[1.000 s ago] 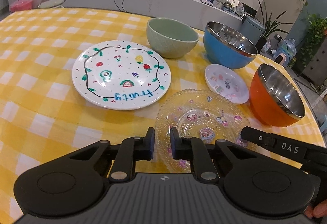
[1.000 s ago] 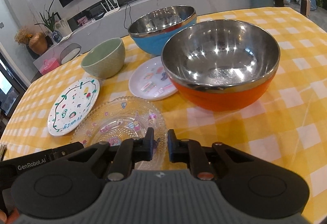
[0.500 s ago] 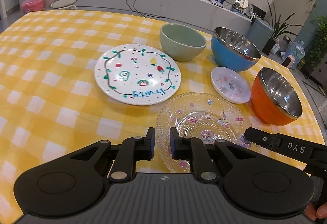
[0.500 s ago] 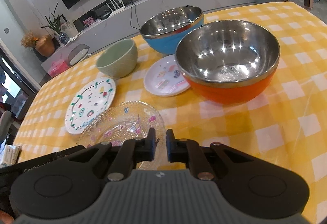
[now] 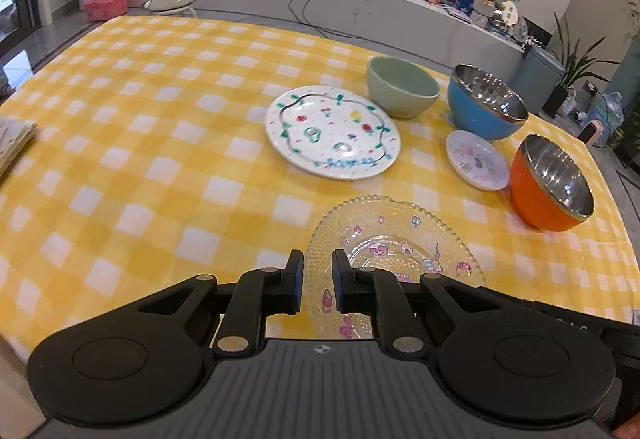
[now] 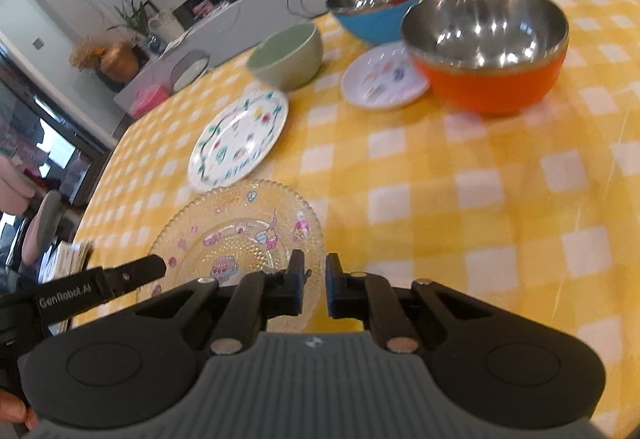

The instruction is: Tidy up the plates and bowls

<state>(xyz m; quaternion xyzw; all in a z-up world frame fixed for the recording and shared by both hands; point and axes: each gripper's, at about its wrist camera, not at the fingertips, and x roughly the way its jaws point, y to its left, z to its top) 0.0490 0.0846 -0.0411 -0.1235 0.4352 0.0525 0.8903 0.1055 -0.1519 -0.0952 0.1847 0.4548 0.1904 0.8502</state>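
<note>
Nothing is stacked yet, so the job looks to be at its start, with both grippers hanging over the near edge of the yellow checked table. The left gripper shows a narrow gap and holds nothing; the right gripper is nearly closed and also empty. The clear glass plate lies low in the left view just past the fingertips. Above it sit the fruit plate, the small plate, the green bowl, the blue bowl and the orange bowl, all apart. The next move probably calls for wider jaws and a rim grip on 1 plate
</note>
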